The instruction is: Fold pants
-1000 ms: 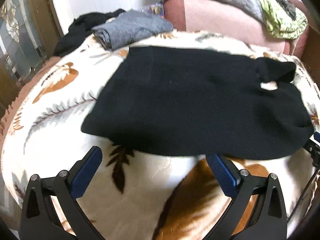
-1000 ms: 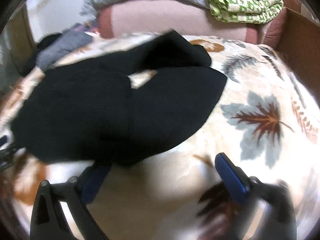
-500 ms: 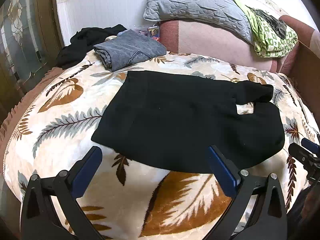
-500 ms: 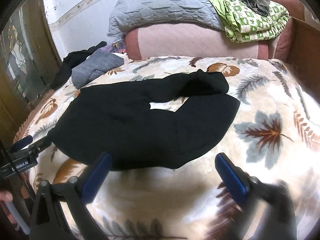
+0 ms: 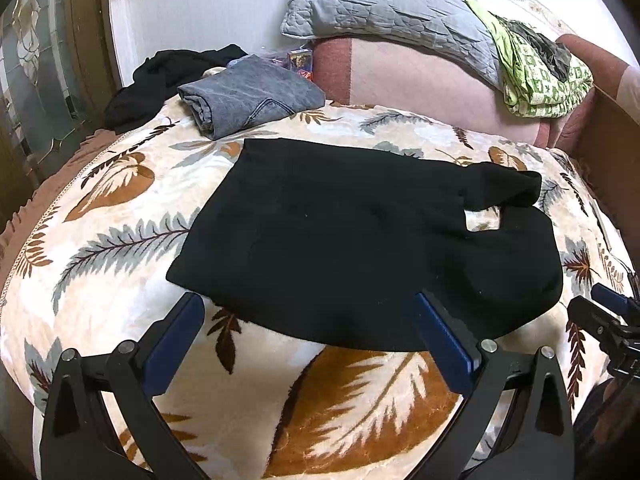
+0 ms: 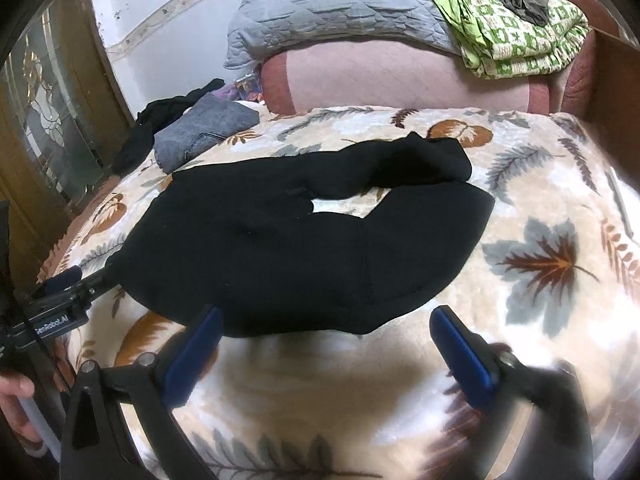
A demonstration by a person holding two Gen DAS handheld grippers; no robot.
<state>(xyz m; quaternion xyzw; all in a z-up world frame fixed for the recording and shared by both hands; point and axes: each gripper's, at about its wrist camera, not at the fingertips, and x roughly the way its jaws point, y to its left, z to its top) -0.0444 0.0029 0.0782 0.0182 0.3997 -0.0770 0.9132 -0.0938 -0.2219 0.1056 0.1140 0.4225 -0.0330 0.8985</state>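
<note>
The black pants (image 5: 360, 248) lie folded across the middle of the leaf-patterned blanket (image 5: 120, 240); left gripper (image 5: 308, 344) and right gripper (image 6: 324, 356) hover at its near edge, jaws spread, empty

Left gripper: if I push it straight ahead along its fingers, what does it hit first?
Probably the near edge of the black pants on the leaf-print blanket; the open left gripper points there, though depth is unclear.

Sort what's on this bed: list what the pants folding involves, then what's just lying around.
Job:
black pants, spread on the leaf-print blanket
left gripper, open
right gripper, open

Lying about:
folded grey jeans
black garment heap
grey pillow
green patterned cloth
</note>
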